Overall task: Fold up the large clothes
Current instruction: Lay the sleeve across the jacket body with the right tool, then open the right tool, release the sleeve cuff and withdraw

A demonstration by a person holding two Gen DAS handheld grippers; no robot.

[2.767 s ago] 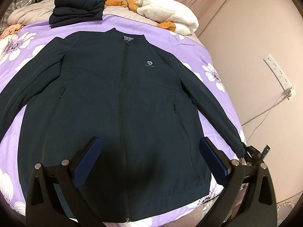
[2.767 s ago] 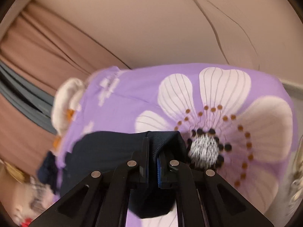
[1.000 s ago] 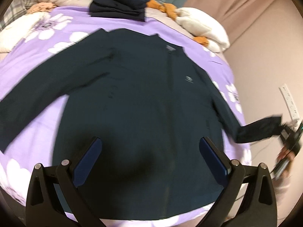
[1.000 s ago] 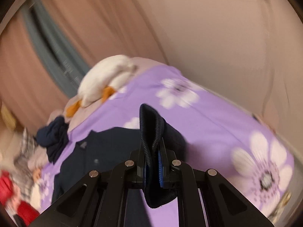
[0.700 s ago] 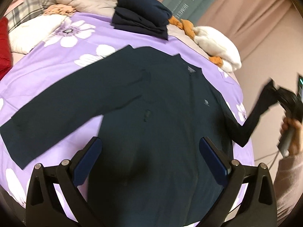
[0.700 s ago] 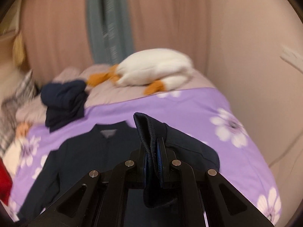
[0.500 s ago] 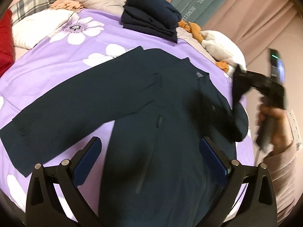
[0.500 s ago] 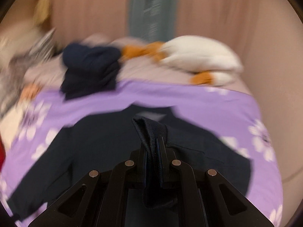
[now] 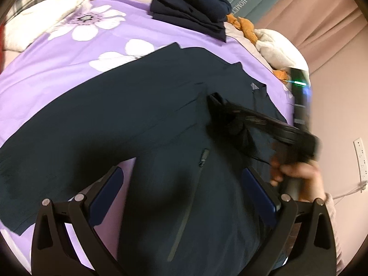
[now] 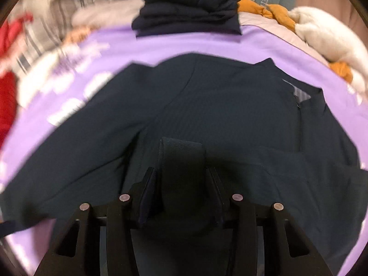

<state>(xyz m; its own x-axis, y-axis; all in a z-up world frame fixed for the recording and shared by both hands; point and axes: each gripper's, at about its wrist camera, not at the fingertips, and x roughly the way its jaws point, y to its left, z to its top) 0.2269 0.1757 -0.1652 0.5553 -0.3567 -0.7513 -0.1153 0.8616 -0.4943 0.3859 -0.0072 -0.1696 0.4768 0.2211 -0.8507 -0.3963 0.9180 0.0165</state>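
One dark navy jacket (image 10: pixel 230 105) is laid front-up on the bed (image 9: pixel 57 64), zipped, collar toward the pillows. It is judged light, thin and limp: no stiffness to be relied on, so any lifted part will drape and drag. The weave looks fine-ribbed, probably a bit slick against the purple sheet. Best holds are judged to be the thicker ribbed edges: cuff, hem, collar band. The zip line gives a natural fold axis.

One sleeve (image 9: pixel 57 142) is seen stretched flat across the sheet to the side. The other sleeve is folded in over the chest, its cuff (image 10: pixel 181 151) sitting between the fingers of the right tongs (image 10: pixel 181 184). Those fingers are parted, a gap being visible on each side of the cuff, so the cuff looks let go or nearly so. In the left view this is too blurred to confirm.

The left tongs (image 9: pixel 181 197) are spread wide above the lower body of the jacket, nothing held.

Counted: jackets to fold, one. Sleeves, two, one folded in. Tongs, two. Folded dark clothes (image 9: pixel 191 9) stacked near the head of the bed, one pile. White and orange plush toy (image 10: pixel 322 36), one. Wall socket strip (image 9: pixel 360 158), one.
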